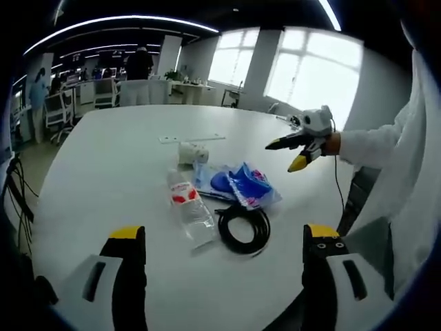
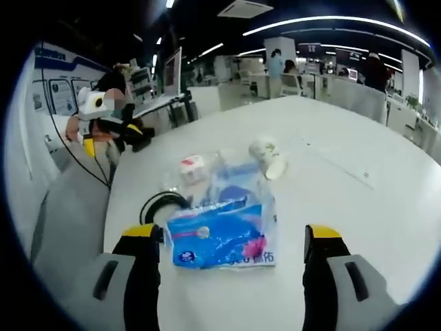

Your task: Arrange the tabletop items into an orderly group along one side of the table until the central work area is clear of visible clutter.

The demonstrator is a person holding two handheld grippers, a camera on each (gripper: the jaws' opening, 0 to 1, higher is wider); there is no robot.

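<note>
Lying near the desk (image 1: 103,179) middle are a blue packet (image 2: 222,234), a plastic bottle (image 1: 189,205), a coiled black cable (image 1: 242,227) and a paper cup (image 2: 267,157), bunched close together. The right tongs (image 2: 227,245) are spread and empty, straddling the packet; the left tongs (image 1: 224,241) are spread too, short of the bottle. The packet looks soft and slippery, so pinch a flat edge. The bottle seems light and likely to roll; take its middle.
</note>
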